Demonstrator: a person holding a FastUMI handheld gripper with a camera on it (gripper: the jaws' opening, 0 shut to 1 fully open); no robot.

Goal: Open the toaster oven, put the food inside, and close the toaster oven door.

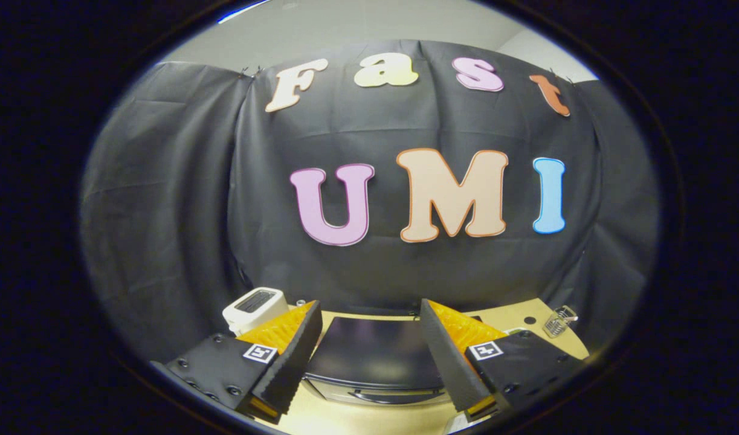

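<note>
The claw (pixel 369 335) is spread wide, its two fingers (pixel 287 356) well apart and holding nothing; neither touches anything. It hangs above the counter (pixel 369 417), looking down over the oven (pixel 375 356), which sits between and just ahead of the fingers. The oven's dark top shows between them, and below it the upper edge of the front with a curved handle (pixel 393 396); the door looks closed. A white toaster (pixel 254 308) stands on the counter beyond the left finger. A small wire rack (pixel 559 320) sits beyond the right finger, near the counter's far corner. Black cloth (pixel 182 211) hangs behind everything.
</note>
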